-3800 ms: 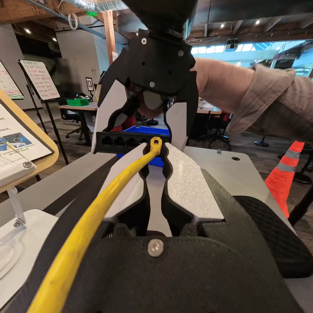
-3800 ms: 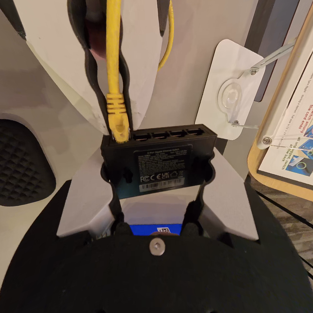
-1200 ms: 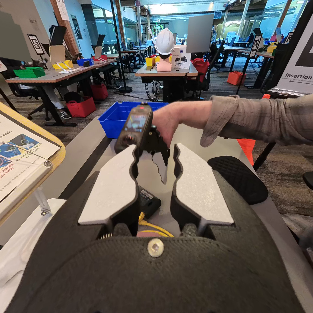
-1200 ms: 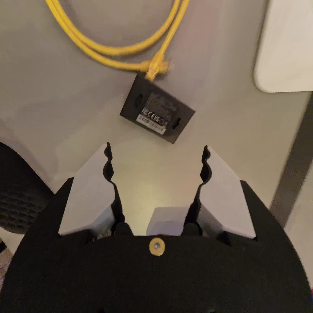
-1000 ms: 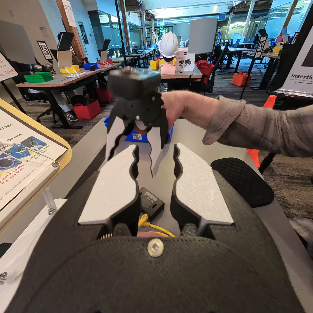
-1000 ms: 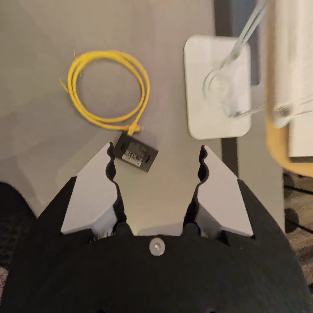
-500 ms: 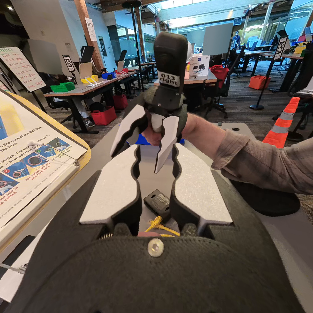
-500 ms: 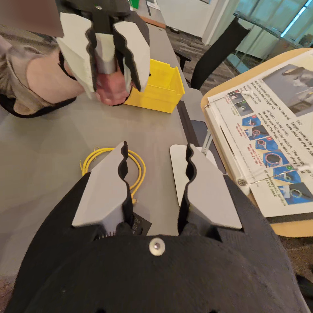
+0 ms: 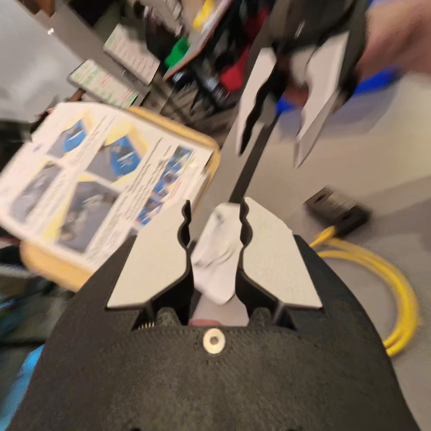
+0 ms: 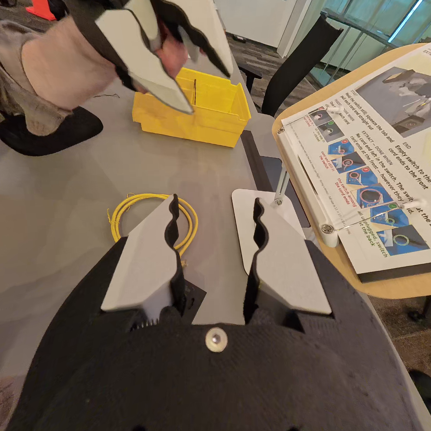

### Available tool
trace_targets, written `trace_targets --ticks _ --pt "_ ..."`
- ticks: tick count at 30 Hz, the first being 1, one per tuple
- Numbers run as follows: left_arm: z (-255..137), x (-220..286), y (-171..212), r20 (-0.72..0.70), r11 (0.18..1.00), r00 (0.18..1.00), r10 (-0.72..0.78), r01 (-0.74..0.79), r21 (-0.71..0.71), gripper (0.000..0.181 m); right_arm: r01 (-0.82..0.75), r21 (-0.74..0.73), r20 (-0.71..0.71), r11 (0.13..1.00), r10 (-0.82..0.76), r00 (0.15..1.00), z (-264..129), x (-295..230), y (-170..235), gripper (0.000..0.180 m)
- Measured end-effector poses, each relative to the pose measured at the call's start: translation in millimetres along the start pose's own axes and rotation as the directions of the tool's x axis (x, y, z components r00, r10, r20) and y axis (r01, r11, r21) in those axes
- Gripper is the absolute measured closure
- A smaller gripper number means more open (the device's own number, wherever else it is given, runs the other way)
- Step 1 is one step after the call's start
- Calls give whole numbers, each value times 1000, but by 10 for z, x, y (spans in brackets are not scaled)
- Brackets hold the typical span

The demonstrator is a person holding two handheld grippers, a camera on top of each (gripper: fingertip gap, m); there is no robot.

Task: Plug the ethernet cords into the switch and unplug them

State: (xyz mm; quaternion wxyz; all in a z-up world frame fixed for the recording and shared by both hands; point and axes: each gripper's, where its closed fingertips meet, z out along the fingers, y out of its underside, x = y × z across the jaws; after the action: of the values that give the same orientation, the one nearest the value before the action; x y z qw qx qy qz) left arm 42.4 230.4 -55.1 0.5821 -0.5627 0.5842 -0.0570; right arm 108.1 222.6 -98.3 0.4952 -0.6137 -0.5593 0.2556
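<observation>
The black switch (image 9: 335, 214) lies flat on the grey table, apart from both grippers; in the right wrist view only a corner of it (image 10: 194, 297) shows behind my left finger. The yellow ethernet cord (image 9: 396, 291) lies coiled beside it (image 10: 121, 217). One plug end rests at the switch's edge; I cannot tell if it is plugged in. My left gripper (image 9: 214, 205) is open and empty, above the table, and also shows in the right wrist view (image 10: 207, 92). My right gripper (image 10: 215, 200) is open and empty, also visible in the left wrist view (image 9: 268, 158).
A yellow bin (image 10: 210, 121) stands at one end of the table. An instruction board (image 10: 373, 163) on a white base plate (image 10: 242, 210) stands beside the cord. A black pad (image 10: 46, 135) lies under the person's sleeve. A blue bin (image 9: 377, 81) shows behind the right gripper.
Both grippers have let go: the switch and cord, held 3.8 s ago, now lie on the table. The left gripper is swinging fast toward the board, blurring its view. The right gripper barely moved.
</observation>
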Motion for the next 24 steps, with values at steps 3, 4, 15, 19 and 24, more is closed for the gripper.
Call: trace_targets --ticks 3,4,15,19,24 --pt "-350 -335 379 148 982 986 82 -54 -181 140 6 -3 -4 1000 -6 1000 -1 -1 6 117" --pt "-528 -451 541 189 975 980 58 -14 -224 140 8 -11 -7 1000 -8 1000 -3 1 22 118" --pt "-2675 -481 3242 554 465 743 -376 668 -581 131 17 -28 0 999 -17 1000 4 -24 60 118" --pt "-2735 -214 3676 601 290 615 -511 781 -553 127 21 -35 2 999 -21 1000 10 -34 69 119" --pt "-2756 -80 4042 655 125 567 -499 795 -593 126 28 -27 23 999 -27 999 52 -77 46 119"
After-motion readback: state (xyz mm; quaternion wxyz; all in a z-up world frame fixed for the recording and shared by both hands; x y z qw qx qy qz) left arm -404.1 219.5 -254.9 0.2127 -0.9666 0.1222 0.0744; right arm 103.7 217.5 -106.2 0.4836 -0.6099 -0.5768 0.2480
